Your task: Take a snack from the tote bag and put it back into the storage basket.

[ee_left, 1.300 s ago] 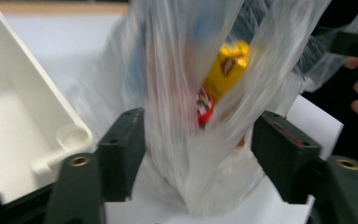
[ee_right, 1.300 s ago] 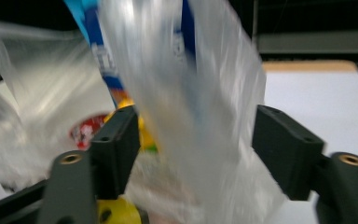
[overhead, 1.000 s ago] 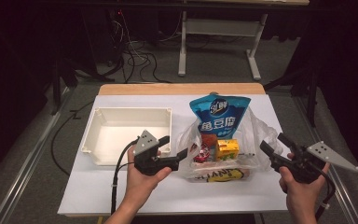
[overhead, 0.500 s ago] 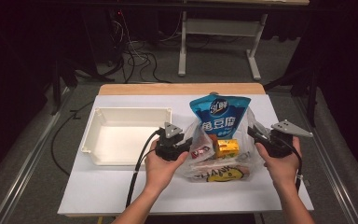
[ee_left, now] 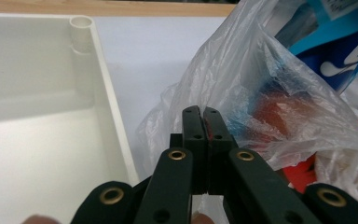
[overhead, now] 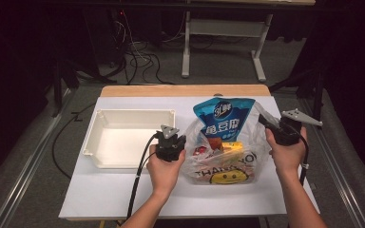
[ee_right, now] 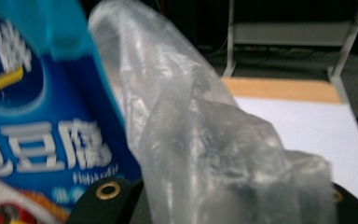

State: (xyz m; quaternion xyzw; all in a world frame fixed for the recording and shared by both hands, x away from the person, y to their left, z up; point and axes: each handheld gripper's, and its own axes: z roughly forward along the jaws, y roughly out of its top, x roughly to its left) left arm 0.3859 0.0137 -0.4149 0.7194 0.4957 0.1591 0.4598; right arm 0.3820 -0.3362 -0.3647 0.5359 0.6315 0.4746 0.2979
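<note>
A clear plastic bag (overhead: pixel 223 175) printed with a smiley stands mid-table, holding a blue snack pouch (overhead: pixel 223 118) plus red and yellow packets. My left gripper (overhead: pixel 181 139) is at the bag's left rim. Its jaws have just closed, and in the left gripper view they (ee_left: pixel 203 114) meet with the bag's film (ee_left: pixel 261 88) pinched at the tips. My right gripper (overhead: pixel 262 119) has also just closed, on the bag's right handle, which is drawn up towards it. In the right gripper view the film (ee_right: pixel 205 140) drapes over and hides the jaws beside the pouch (ee_right: pixel 37 116).
An empty white tray (overhead: pixel 128 113) sits left of the bag, its wall (ee_left: pixel 116 121) close beside my left gripper. The white table sheet (overhead: pixel 123 194) ends at a wooden strip (overhead: pixel 185 90) at the back. A metal stand (overhead: pixel 221 28) and cables lie on the floor beyond.
Both hands came inward from the bag's outer sides to its rim. Each gripper went from wide open to shut on the bag's plastic.
</note>
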